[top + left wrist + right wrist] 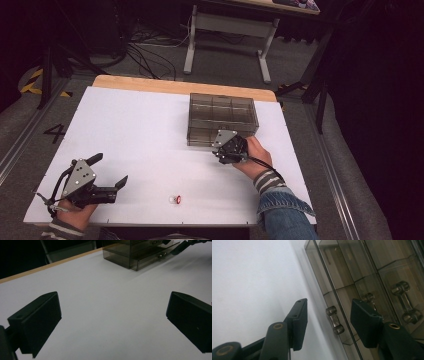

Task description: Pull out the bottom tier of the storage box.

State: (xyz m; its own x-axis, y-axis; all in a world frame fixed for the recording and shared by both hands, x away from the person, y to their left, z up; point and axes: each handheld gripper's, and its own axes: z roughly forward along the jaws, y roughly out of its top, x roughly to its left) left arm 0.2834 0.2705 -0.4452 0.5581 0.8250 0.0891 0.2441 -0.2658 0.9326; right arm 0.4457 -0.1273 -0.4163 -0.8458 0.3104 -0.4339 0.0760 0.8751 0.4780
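So, looks like we're at the "grab the drawer handle" stage.

Right gripper (231, 148) sits at the front of the smoky drawer box (222, 118), which stands near the far right corner of the white bench (145, 135); its jaws are spread with a little handle (334, 320) between them, not pinched yet. My guess: next it closes on that handle and pulls straight out. Drawers look empty as far as I can tell. Left gripper (110, 172) rests near the front left corner, jaws wide apart, nothing held. Small red-and-white thing (176, 199) lies by the front edge.
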